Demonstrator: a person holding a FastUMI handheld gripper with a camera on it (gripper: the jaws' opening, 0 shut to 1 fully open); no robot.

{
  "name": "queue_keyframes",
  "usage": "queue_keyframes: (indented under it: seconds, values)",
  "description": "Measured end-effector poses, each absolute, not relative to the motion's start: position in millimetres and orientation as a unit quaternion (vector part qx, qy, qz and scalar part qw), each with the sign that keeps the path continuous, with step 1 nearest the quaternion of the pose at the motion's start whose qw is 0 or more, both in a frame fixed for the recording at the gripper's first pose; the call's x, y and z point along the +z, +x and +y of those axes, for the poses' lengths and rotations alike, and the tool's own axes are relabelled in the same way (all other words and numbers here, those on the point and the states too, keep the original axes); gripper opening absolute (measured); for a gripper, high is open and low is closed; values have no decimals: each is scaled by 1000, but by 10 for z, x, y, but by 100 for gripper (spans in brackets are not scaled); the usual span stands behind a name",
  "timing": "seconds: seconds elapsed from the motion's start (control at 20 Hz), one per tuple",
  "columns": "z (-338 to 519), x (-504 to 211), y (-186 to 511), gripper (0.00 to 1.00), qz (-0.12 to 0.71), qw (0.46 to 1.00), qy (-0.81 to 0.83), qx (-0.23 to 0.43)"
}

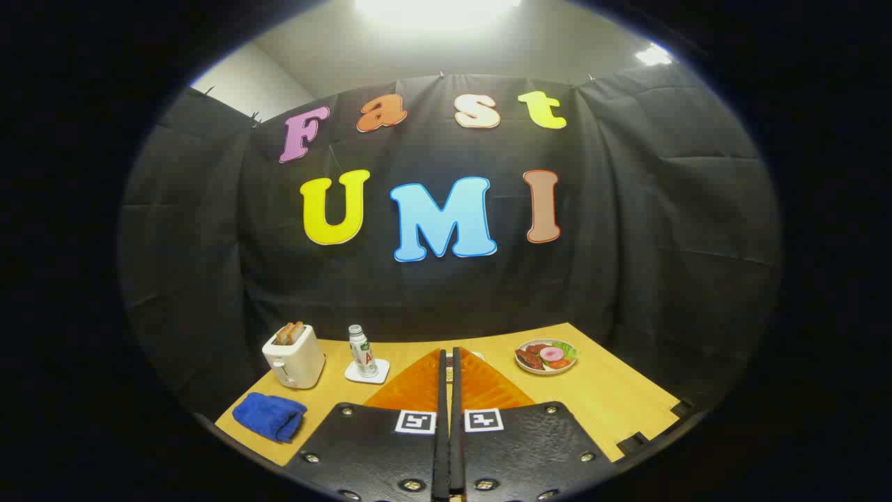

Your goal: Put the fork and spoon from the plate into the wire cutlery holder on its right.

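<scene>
My gripper [448, 352] is held above the near part of the wooden table [613, 397], its two fingers pressed side by side with only a thin slit between them and nothing seen gripped. Just beyond the fingertips a small white edge [477, 355] peeks out past the right finger, and I cannot tell what it belongs to. The fingers hide whatever lies straight ahead on the table.
A white toaster [293, 357] with toast stands at the back left, a small bottle [360, 352] on a white coaster beside it. A folded blue cloth [270, 415] lies at the front left. A plate of food [546, 356] sits at the back right.
</scene>
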State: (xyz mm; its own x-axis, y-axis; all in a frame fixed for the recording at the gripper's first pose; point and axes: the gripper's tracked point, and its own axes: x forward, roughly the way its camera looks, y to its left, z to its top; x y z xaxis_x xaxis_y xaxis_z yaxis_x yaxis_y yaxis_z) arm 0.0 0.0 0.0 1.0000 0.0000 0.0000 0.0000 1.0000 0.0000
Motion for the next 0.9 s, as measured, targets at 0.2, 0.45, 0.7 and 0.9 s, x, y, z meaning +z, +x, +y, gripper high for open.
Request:
queue_keyframes:
  seconds: [0.2,0.45,0.7,0.9]
  values:
    - [126,-129,83,1,23,999,-1,22]
    - [285,-264,130,1,47,997,17,54]
    - [381,-424,231,5,76,994,47,67]
    - [586,-773,267,34,138,983,62,107]
